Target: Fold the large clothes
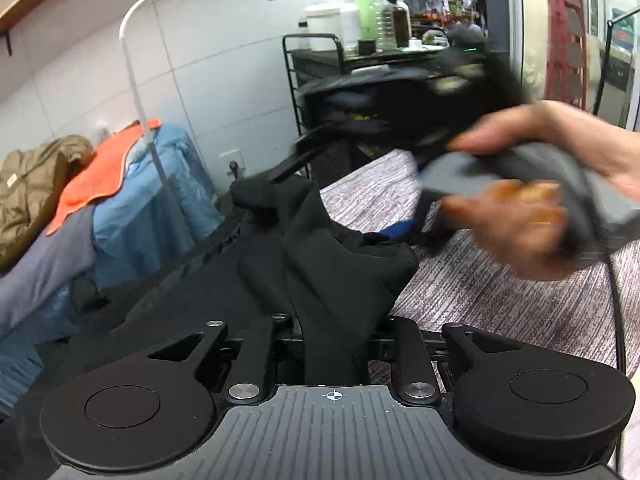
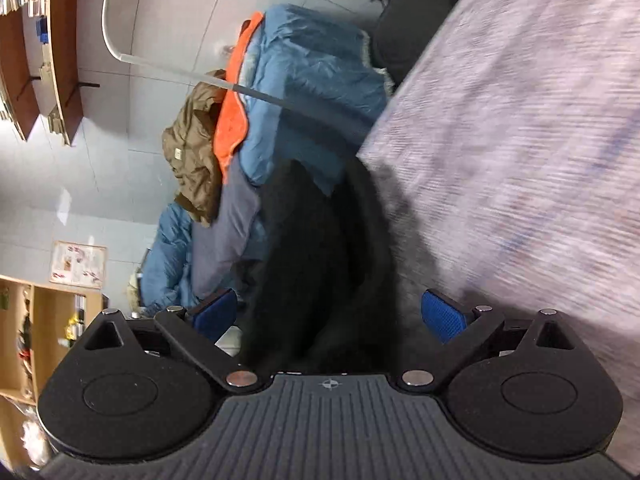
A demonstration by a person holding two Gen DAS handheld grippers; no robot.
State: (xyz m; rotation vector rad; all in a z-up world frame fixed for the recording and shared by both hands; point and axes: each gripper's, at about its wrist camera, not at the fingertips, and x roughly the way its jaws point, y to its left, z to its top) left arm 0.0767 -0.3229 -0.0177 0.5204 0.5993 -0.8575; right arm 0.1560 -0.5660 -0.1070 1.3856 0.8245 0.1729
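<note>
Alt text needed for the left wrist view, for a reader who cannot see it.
The left hand-held gripper is closed on a bunched fold of black fabric garment lifted above a grey streaked tablecloth. To the right, a blurred hand grips the other grey hand-held gripper; behind stands a black wire cart of bottles.

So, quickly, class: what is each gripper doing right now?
Left gripper: shut on the black garment.
Right gripper: open, holding nothing.

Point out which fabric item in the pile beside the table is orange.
The orange towel, lying flat on the blue quilt; the crumpled jacket beside it is olive-brown.
</note>
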